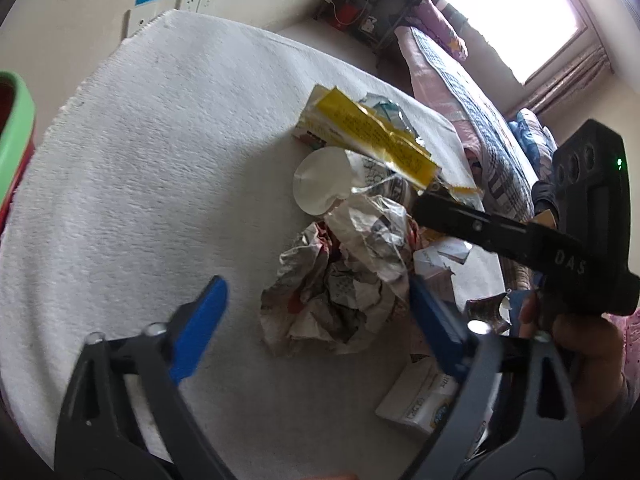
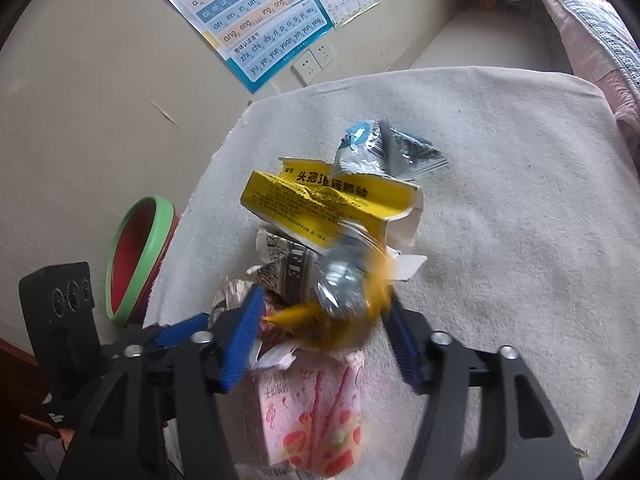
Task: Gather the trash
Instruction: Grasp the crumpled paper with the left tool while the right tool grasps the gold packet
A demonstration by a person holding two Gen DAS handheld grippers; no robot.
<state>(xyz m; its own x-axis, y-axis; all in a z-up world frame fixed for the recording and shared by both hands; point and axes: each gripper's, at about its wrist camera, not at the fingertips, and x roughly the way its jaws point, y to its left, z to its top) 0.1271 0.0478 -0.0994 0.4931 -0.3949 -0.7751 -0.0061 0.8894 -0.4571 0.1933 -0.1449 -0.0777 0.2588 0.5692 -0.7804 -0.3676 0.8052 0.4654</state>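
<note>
A heap of trash lies on a white towel-covered table (image 1: 160, 160). It holds a crumpled newspaper ball (image 1: 340, 280), a torn yellow box (image 1: 376, 132), a white paper cup (image 1: 320, 180) and a white carton (image 1: 424, 400). My left gripper (image 1: 316, 320) is open, its blue fingers on either side of the newspaper ball. My right gripper (image 2: 324, 340) is open, with a blurred yellow and silver wrapper (image 2: 348, 292) between its blue fingers, in motion. Below it lies a pink snack box (image 2: 316, 412). The yellow box (image 2: 332, 208) and a silver-blue wrapper (image 2: 384, 152) lie beyond.
A red bin with a green rim (image 2: 136, 256) stands left of the table by the wall; its rim also shows in the left wrist view (image 1: 16, 132). A bed with quilts (image 1: 472, 92) lies beyond the table. Posters and sockets are on the wall.
</note>
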